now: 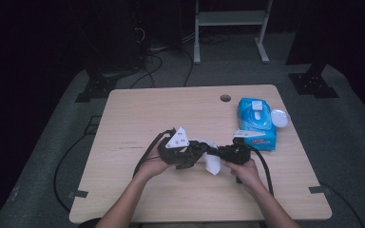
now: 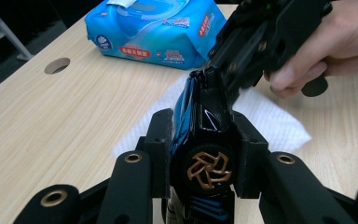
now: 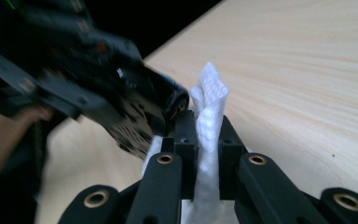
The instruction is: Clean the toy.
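Note:
A black and blue toy car point(image 2: 209, 102) with a gold wheel sits clamped between the jaws of my left gripper point(image 2: 204, 131). My right gripper point(image 3: 208, 135) is shut on a folded white wipe point(image 3: 209, 105), whose top edge stands right beside the car point(image 3: 170, 100). In the high view the left gripper point(image 1: 190, 154) and right gripper point(image 1: 218, 153) meet nose to nose over the table's front middle, the wipe point(image 1: 212, 165) hanging under them. Seen from the left gripper, the right gripper point(image 2: 261, 42) touches the car's far end, and part of the wipe point(image 2: 270, 123) lies below.
A blue pack of wet wipes point(image 1: 255, 122) lies at the right of the wooden table point(image 1: 138, 114), with a round white lid point(image 1: 280, 118) beside it. A cable hole point(image 1: 225, 98) is near the back edge. Cables trail from both grippers.

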`<action>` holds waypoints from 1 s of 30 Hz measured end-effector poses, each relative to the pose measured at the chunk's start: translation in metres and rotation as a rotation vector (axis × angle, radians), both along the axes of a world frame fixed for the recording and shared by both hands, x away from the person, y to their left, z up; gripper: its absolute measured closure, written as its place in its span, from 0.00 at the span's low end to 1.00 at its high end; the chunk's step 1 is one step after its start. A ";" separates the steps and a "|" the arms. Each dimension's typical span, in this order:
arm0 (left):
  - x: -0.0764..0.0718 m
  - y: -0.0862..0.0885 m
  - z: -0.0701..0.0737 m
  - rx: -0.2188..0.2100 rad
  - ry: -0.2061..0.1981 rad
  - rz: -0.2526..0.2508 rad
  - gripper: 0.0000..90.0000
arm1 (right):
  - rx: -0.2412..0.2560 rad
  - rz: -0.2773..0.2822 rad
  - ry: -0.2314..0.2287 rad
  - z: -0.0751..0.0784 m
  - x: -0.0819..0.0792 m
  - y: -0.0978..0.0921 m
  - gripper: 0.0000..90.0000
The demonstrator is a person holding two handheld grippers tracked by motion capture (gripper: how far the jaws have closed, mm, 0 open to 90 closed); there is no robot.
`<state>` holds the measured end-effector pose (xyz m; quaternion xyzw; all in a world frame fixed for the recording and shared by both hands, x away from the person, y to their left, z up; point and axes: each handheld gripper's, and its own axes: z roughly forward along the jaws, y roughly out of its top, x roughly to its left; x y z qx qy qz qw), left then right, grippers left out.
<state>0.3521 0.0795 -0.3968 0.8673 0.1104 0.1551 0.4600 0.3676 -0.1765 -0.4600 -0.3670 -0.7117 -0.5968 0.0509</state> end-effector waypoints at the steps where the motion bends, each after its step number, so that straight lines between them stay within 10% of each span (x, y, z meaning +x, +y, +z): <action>1: 0.000 0.000 -0.001 -0.002 0.003 0.000 0.72 | 0.015 -0.003 0.007 0.001 0.000 -0.002 0.92; 30: 0.001 0.013 -0.003 -0.059 0.017 0.031 0.75 | 0.032 0.026 -0.138 0.041 -0.009 0.011 0.92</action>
